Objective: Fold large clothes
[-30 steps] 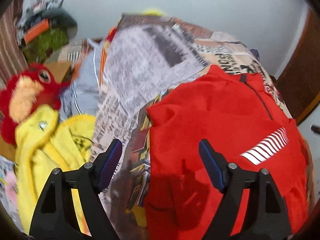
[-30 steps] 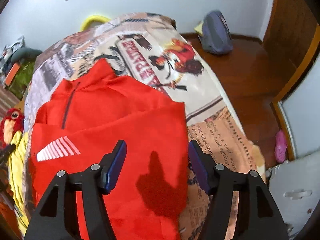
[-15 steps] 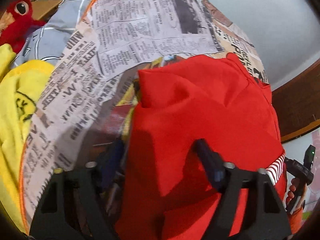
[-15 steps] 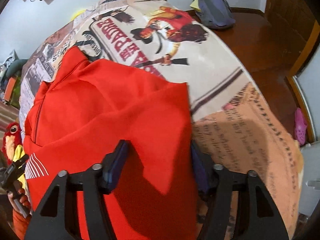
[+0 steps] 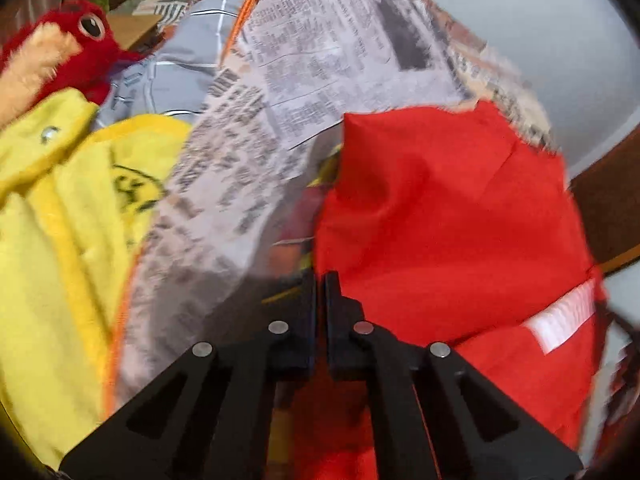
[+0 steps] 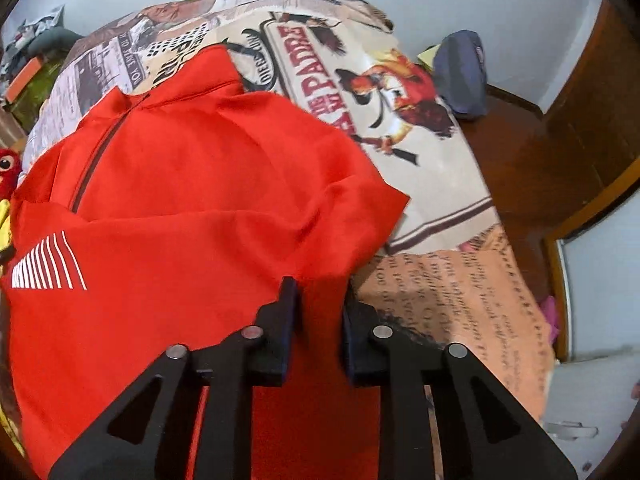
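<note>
Red top (image 6: 192,208): spread on the bed, collar and dark zip at the far end, white stripe print on its chest; both near corners sit at the grippers.
Left gripper (image 5: 320,280): jaws have just been closing and now meet, pinching the top's left edge.
Right gripper (image 6: 318,292): jaws have just been closing, a narrow gap left, a fold of red cloth between them; whether the pads press it I cannot tell.
Bedspread (image 6: 420,184): newspaper and rooster print, under the top.
Yellow garment (image 5: 60,240): left of the bedspread.
Red plush toy (image 5: 68,48): beyond the yellow garment.
Blue bag (image 6: 460,76): on the wooden floor, far right.
</note>
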Tool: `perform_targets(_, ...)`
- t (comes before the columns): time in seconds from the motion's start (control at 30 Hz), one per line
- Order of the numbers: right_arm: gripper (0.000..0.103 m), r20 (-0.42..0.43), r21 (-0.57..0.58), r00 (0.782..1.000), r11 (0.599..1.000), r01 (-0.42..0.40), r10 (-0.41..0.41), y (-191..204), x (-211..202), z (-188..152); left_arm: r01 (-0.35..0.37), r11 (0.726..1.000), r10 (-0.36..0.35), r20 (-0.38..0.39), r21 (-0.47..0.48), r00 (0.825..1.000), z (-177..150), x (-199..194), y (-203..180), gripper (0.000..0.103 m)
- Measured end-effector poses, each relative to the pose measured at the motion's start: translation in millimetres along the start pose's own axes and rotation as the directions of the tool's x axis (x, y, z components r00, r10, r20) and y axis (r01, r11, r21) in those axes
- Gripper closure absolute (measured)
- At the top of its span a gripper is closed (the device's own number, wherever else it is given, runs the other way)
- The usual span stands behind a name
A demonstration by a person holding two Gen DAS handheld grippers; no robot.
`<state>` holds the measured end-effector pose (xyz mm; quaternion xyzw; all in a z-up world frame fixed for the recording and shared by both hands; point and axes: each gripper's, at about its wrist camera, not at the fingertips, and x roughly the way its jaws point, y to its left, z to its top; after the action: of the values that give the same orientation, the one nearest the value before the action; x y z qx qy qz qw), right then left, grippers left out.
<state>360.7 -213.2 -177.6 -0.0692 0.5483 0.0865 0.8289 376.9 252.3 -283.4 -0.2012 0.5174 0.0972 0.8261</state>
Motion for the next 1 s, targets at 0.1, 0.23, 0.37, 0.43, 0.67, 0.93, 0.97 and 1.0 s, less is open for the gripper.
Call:
perform_targets(0.1, 0.077, 0.014, 0.014, 1.000, 1.000, -0.007, 0.006, -1.5, -15.4, 12.2, -0.065, 0.996, 0.065, 0.000, 0.059, 0.998, -0.3, -9.1, 4.2, 0.099)
perform_targets(0.23, 0.053, 0.087, 0.002, 0.996, 1.000, -0.010, 0.010, 1.8, -40.7, 30.8, -0.053, 0.995, 0.046, 0.086, 0.083, 0.995, 15.7, -34.1, 1.5, 0.073)
perform_targets(0.37, 0.044, 0.124, -0.028, 0.992, 0.999, -0.026, 0.029, 12.2, -45.4, 56.5, -0.024, 0.992, 0.003, 0.165, 0.121, 0.986, 38.8, -53.2, -19.1, 0.048)
perform_targets(0.43, 0.044, 0.125, -0.035, 0.991, 0.998, -0.042, 0.046, 16.0, -41.6, 66.3, -0.004, 0.985, -0.025, 0.165, 0.174, 0.986, 54.1, -53.5, -38.7, 0.046)
perform_targets(0.67, 0.044, 0.112, -0.056, 0.987, 0.992, -0.111, 0.117, 37.3, -12.4, 102.5, 0.067, 0.952, -0.121, 0.166, 0.299, 0.979, 89.3, -42.0, -102.4, 0.042)
perform_targets(0.93, 0.044, 0.078, -0.064, 0.980, 0.982, -0.180, 0.185, 57.4, 21.3, 126.3, 0.234, 0.948, -0.264, 0.125, 0.215, 0.956, 114.6, 9.1, -135.6, 0.035)
perform_targets(0.97, 0.044, 0.076, -0.074, 0.978, 0.979, -0.190, 0.195, 60.1, 25.8, 127.4, 0.236, 0.948, -0.265, 0.119, 0.212, 0.957, 116.6, 17.9, -139.3, 0.035)
perform_targets(1.0, 0.044, 0.076, -0.079, 0.977, 0.978, -0.194, 0.200, 61.4, 29.7, 128.1, 0.226, 0.951, -0.255, 0.117, 0.212, 0.960, 119.6, 27.5, -142.2, 0.035)
